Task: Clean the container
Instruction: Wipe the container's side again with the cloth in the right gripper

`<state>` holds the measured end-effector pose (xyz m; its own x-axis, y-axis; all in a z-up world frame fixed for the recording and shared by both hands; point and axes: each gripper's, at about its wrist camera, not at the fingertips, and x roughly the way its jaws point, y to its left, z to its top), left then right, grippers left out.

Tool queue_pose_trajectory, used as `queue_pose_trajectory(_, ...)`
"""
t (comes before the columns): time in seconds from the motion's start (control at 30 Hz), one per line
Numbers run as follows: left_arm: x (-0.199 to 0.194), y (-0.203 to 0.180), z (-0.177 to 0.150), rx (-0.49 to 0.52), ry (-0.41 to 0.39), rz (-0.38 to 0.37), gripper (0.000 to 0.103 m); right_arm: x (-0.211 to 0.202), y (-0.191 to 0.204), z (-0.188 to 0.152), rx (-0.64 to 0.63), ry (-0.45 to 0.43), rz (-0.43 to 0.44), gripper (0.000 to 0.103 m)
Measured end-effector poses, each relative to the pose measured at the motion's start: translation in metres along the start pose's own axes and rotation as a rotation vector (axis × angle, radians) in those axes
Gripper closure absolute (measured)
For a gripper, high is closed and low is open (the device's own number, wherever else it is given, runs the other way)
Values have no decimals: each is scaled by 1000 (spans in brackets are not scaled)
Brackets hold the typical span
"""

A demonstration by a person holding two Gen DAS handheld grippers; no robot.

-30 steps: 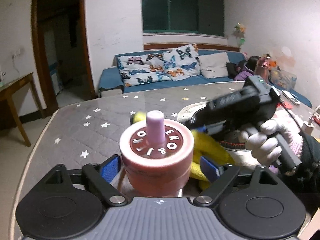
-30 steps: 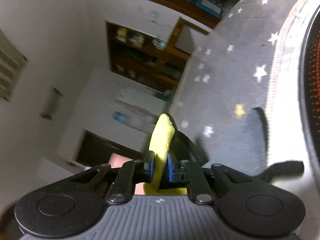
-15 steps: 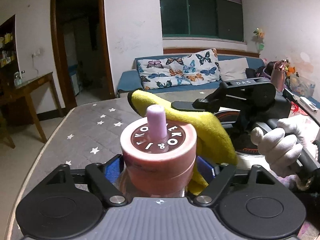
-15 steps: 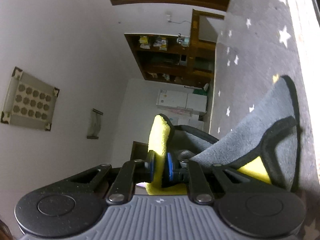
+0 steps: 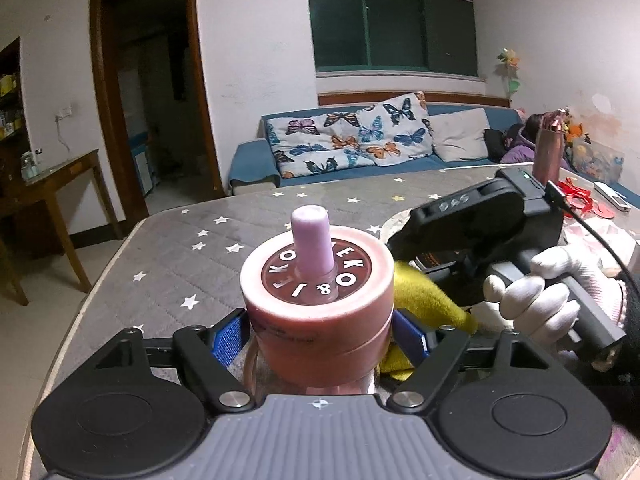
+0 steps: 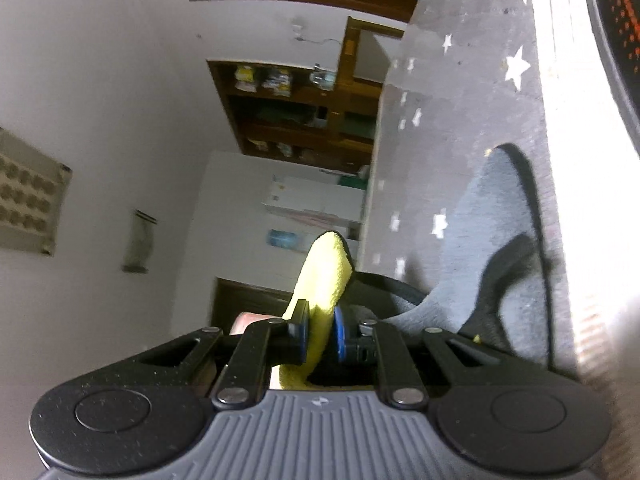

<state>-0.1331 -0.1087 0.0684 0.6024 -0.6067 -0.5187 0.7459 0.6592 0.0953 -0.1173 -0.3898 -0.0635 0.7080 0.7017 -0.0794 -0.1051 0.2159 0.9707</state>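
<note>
Grey star-printed padding (image 5: 192, 248) covers the table; a blue sofa (image 5: 360, 160) with butterfly cushions sits behind under a dark window. We note the left gripper (image 5: 318, 334) clamped on the pink lidded container (image 5: 316, 304), held upright over the table edge. The right gripper (image 6: 318, 338) pinches a yellow cloth (image 6: 324, 276), which lies just beside the container's right flank. We judge wiping is under way. We recommend keeping the container firmly gripped below the lid, pressing the cloth flat against the wall, and working round it without snagging the lilac spout (image 5: 311, 236).
</note>
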Motion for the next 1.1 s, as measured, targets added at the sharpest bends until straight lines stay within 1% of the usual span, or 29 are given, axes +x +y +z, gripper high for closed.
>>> queue_pose_trajectory(0.07,-1,3,1,12,6,-12,22,0,7,-2,-60,13,-74,91)
queue_pose_trajectory(0.13,-2,5,2,24,11,-23,22,2,17,-6,-141,35,-169,91)
queue_pose_trajectory(0.2,-3,8,3,35,17,-35,22,5,25,-9,-199,49,-227,91)
queue_pose_trajectory(0.3,-4,12,4,53,26,-52,22,-1,30,-14,-235,70,-256,91)
queue_pose_trajectory(0.43,-5,14,2,57,28,-46,21,-7,39,-23,-286,91,-289,91)
queue_pose_trajectory(0.5,-6,15,0,39,31,-45,21,-10,44,-27,-304,95,-301,91)
queue_pose_trajectory(0.6,-6,12,-1,18,29,-46,21,-15,48,-30,-305,93,-304,91)
queue_pose_trajectory(0.7,-4,10,0,-3,27,-38,18,-16,48,-29,-295,88,-299,91)
queue_pose_trajectory(0.87,2,5,1,-40,30,-13,17,-15,43,-24,-260,70,-263,91)
queue_pose_trajectory(1.0,1,4,-2,-37,27,11,17,-19,41,-19,-215,43,-193,93)
queue_pose_trajectory(1.1,3,2,-4,-12,19,23,20,-21,39,-14,-173,19,-119,93)
